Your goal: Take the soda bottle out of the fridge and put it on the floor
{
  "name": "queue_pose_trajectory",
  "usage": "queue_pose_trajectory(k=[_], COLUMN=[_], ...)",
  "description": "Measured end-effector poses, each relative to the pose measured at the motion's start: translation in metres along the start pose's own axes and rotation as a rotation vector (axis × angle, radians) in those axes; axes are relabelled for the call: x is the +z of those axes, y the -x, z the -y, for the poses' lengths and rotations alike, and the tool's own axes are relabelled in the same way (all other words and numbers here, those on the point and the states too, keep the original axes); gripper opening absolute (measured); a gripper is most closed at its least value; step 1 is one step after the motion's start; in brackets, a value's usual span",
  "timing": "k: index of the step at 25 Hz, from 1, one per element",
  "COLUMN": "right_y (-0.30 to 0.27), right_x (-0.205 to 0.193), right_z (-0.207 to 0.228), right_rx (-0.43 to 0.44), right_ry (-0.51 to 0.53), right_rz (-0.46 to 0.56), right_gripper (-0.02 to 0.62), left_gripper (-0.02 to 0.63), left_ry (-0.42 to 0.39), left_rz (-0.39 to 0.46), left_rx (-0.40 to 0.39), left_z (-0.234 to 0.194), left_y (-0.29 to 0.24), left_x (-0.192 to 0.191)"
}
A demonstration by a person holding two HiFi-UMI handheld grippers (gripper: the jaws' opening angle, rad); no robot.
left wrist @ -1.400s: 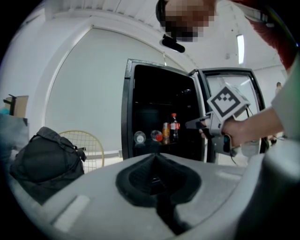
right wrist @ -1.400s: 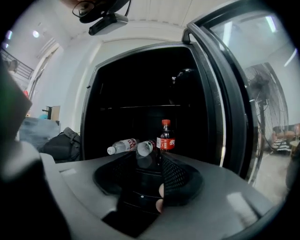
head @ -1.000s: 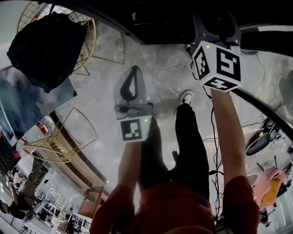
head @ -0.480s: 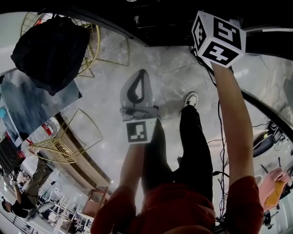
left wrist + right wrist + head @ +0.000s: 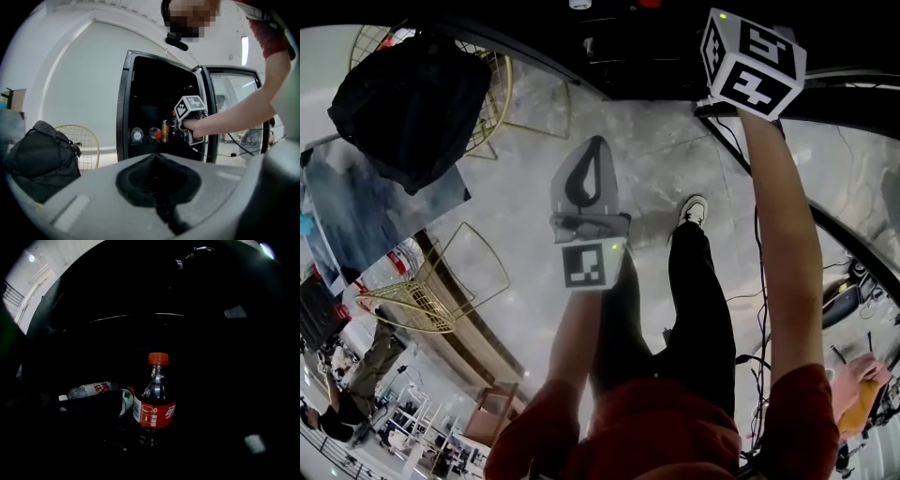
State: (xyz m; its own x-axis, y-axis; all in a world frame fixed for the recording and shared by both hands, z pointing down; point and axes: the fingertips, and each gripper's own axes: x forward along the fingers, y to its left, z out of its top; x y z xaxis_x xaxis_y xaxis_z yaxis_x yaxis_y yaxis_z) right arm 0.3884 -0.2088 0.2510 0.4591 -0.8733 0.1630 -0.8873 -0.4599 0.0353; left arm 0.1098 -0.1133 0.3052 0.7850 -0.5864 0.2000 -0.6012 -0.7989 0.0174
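Right gripper (image 5: 180, 123), jaws just opened wide with nothing between them, faces the upright soda bottle (image 5: 156, 399) inside the fridge (image 5: 124, 108), ready for grasping; the closed left gripper (image 5: 594, 146) idles.

The soda bottle (image 5: 155, 397) stands upright inside the fridge (image 5: 124, 108), toward the front of a shelf. To its left in the right gripper view, and slightly behind it, a water bottle (image 5: 89, 391) lies on its side with the cap pointing left. The fridge stands against the wall, its door (image 5: 234, 93) swung open on its right. Left of the fridge a wire chair (image 5: 502, 89) stands on the floor (image 5: 666, 150) with a bag (image 5: 412, 103) resting on it. A second wire chair (image 5: 441, 281) stands nearer the person, also on the left. Cables (image 5: 741, 295) trail over the floor on the right, and the person's shoe (image 5: 694, 208) rests on the floor before the fridge
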Motion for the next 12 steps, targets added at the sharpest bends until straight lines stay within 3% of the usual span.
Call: queue_pose_trajectory(k=[12], right_y=[-0.016], right_x=[-0.012], right_z=[0.013], right_rx=[-0.022], right_ry=[-0.046], right_rz=[-0.05], right_gripper=[0.345], left_gripper=[0.0], left_ry=[0.032], left_rz=[-0.031], left_rx=[-0.004], left_z=[0.002], left_y=[0.004], left_x=[-0.01])
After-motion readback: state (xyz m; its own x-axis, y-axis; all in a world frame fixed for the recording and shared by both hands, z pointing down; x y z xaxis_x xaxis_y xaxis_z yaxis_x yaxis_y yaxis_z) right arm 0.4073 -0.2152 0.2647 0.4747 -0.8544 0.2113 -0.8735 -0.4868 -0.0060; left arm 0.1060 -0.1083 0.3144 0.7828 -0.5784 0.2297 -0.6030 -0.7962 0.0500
